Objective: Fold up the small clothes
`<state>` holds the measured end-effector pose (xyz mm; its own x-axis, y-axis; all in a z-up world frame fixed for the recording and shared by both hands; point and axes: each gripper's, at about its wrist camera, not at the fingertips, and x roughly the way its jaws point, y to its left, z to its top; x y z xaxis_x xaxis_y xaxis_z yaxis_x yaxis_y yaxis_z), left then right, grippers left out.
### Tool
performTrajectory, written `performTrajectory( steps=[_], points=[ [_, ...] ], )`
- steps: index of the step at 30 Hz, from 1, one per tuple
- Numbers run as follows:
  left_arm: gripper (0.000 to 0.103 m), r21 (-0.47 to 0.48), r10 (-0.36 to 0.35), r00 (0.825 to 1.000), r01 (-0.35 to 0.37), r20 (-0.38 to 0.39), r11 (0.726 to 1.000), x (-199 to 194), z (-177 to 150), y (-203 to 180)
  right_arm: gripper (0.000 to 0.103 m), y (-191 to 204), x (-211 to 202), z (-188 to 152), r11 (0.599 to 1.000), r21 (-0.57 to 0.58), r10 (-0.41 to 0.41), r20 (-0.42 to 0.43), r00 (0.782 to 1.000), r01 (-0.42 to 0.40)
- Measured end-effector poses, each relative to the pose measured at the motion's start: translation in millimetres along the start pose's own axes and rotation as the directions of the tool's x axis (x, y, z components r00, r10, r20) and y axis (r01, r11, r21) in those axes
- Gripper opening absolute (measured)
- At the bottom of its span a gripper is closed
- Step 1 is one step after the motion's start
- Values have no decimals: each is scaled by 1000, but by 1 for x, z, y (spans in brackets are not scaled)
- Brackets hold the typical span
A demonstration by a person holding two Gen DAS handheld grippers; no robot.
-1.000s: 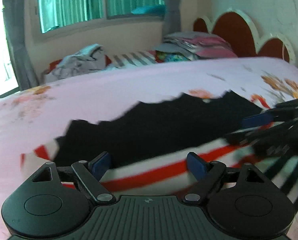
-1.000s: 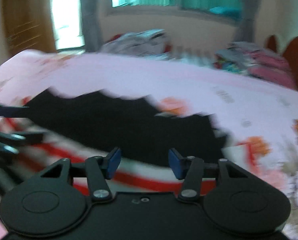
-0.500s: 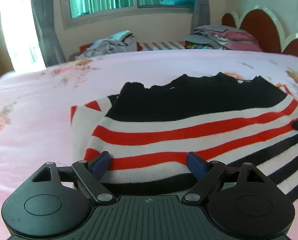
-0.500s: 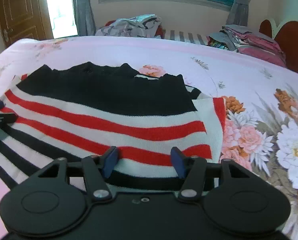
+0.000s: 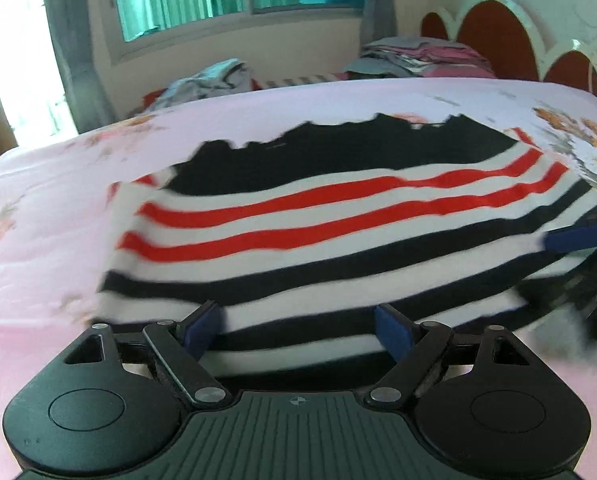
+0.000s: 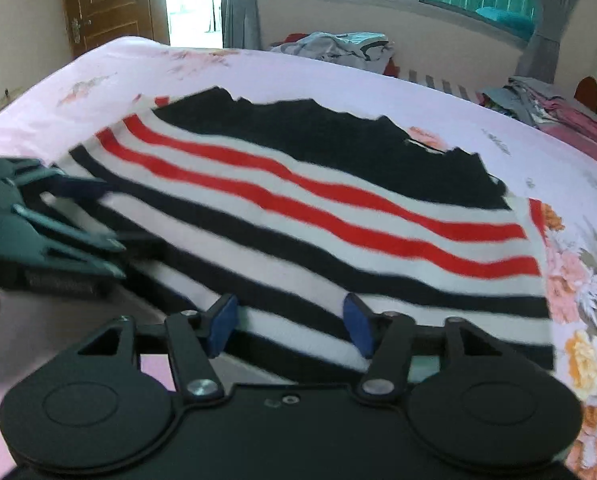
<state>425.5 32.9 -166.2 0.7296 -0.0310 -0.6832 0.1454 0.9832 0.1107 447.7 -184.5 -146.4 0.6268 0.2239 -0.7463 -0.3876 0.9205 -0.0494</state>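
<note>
bed (image 5: 258, 104) fills the view, pink floral sheet, sweater (image 5: 338, 240) spread flat across it, black yoke far, hem near me. i've drawn both claws back to that hem since a moment ago. left claw (image 5: 298, 330) gapes wide, empty. right claw (image 6: 290, 324) half open, just narrowed slightly, gripping nothing. looks like hem pinch next.

Motion blur softens the striped sweater (image 5: 318, 216), its near hem hidden behind the left tool (image 5: 298, 330). The right tool (image 5: 578, 240) is cut off by the frame's right edge. Laundry piles (image 6: 338, 46) beyond the bed (image 6: 258, 72) stay too indistinct to identify.
</note>
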Motion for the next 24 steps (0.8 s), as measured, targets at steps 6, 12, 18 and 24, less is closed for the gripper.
performTrajectory(
  steps=[6, 12, 18, 24],
  points=[
    [83, -57, 34, 999, -34, -5, 998, -11, -20, 45, 45, -69, -24, -38, 963, 214, -161, -43, 986, 167],
    [83, -119, 62, 998, -62, -4, 991, -14, -27, 45, 45, -66, -31, -44, 966, 172, -186, -56, 981, 193],
    [83, -133, 54, 998, -57, -26, 989, -15, -23, 49, 33, -80, -33, -42, 952, 219, -201, -86, 976, 215],
    [83, -143, 43, 999, -46, -25, 989, -14, -26, 50, 32, -75, -35, -38, 955, 181, -224, -90, 970, 237]
  ],
)
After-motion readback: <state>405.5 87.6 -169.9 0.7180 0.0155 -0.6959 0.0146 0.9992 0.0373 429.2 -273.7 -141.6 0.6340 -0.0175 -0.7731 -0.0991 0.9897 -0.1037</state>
